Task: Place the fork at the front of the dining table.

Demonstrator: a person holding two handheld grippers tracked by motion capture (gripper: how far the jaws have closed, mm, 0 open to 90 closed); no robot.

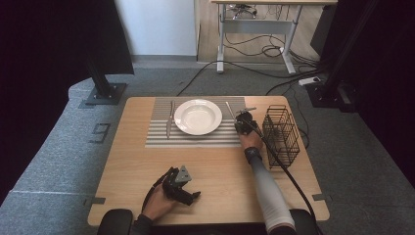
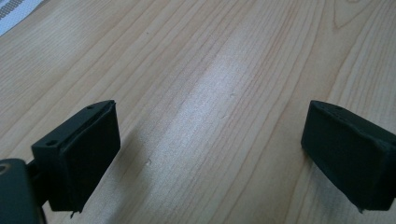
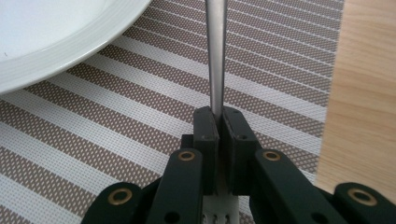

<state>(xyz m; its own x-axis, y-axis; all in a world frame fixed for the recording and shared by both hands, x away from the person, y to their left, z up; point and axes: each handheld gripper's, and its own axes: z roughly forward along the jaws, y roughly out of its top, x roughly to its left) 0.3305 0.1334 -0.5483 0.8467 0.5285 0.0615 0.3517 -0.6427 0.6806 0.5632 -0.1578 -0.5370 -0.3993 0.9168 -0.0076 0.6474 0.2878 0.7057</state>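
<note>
On the light wooden counter (image 1: 215, 166) lies one striped grey-and-white woven placemat (image 1: 161, 139), set toward the far edge. Going from left to right across it: one silver table knife (image 1: 169, 121) lies lengthwise on the mat's left part, just beside one round white ceramic deep plate (image 1: 197, 116) that sits in the middle of the mat.

At the near left of the counter, the left claw (image 1: 188, 195) rests low over bare wood, held by the person's left hand (image 1: 157, 201), well apart from the mat. In the left gripper view its two black jaws stand wide apart with nothing but wood grain between them; it is released, and a corner of the striped mat shows at the top left.

To the right of the plate, one slender silver piece of cutlery (image 1: 229, 109) lies along the mat's right part. The right claw (image 1: 241, 125) is clenched on it: in the right gripper view the two jaws press together around the thin metal handle (image 3: 216, 60), which runs straight up and away over the stripes, with the plate's rim (image 3: 70, 60) at the left and the bare counter at the right. Fork-like tines seem to show beneath the jaws, though this is hard to tell.

Farthest right stands one black wire basket (image 1: 281, 136), upright on the counter just beside the person's right forearm.
</note>
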